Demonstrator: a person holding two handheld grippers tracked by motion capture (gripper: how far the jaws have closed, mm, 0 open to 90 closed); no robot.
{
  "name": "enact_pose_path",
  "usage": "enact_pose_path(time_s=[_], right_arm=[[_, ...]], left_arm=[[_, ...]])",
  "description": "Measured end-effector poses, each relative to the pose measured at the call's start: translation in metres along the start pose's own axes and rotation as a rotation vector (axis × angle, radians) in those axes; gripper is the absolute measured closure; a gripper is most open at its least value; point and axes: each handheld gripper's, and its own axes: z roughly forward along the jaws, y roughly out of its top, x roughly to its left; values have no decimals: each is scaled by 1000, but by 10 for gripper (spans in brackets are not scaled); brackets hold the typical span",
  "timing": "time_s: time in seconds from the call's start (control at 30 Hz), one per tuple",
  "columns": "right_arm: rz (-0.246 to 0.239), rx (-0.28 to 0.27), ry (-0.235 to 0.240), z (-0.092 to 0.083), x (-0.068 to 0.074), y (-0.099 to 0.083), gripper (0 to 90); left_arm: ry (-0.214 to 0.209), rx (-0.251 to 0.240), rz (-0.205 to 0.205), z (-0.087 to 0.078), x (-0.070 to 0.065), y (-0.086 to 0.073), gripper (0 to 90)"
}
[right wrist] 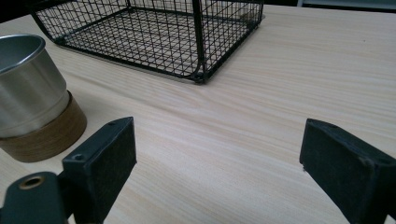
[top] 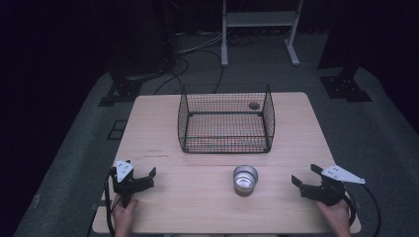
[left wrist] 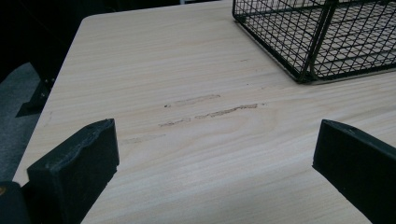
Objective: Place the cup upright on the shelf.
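Observation:
A metal cup point(top: 245, 179) with a brown wooden base stands upright on the wooden table point(top: 163, 123), near the front and a little right of the middle. In the right gripper view the cup point(right wrist: 32, 98) sits at the far left, left of the jaws. Behind it stands a black wire basket point(top: 226, 119), which looks empty. My left gripper point(top: 148, 177) rests open at the front left, with bare table between its jaws point(left wrist: 215, 154). My right gripper point(top: 304, 175) is open at the front right, apart from the cup, nothing between its jaws point(right wrist: 217, 158).
The wire basket point(left wrist: 322, 37) lies ahead and right of the left gripper; the same basket point(right wrist: 154, 32) is ahead of the right gripper. Scuff marks point(left wrist: 210, 109) mark the table. A white frame stand point(top: 259, 29) and cables lie on the floor beyond.

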Motion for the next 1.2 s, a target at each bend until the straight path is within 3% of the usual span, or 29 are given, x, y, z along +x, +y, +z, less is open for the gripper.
enact_pose_path(time_s=[0.77, 1.2], right_arm=[[-64, 10, 61, -2, 12, 12, 101], [-132, 14, 109, 0, 36, 24, 101]], left_arm=[[-5, -5, 10, 0, -1, 0, 0], [-5, -11, -1, 0, 0, 0, 0]])
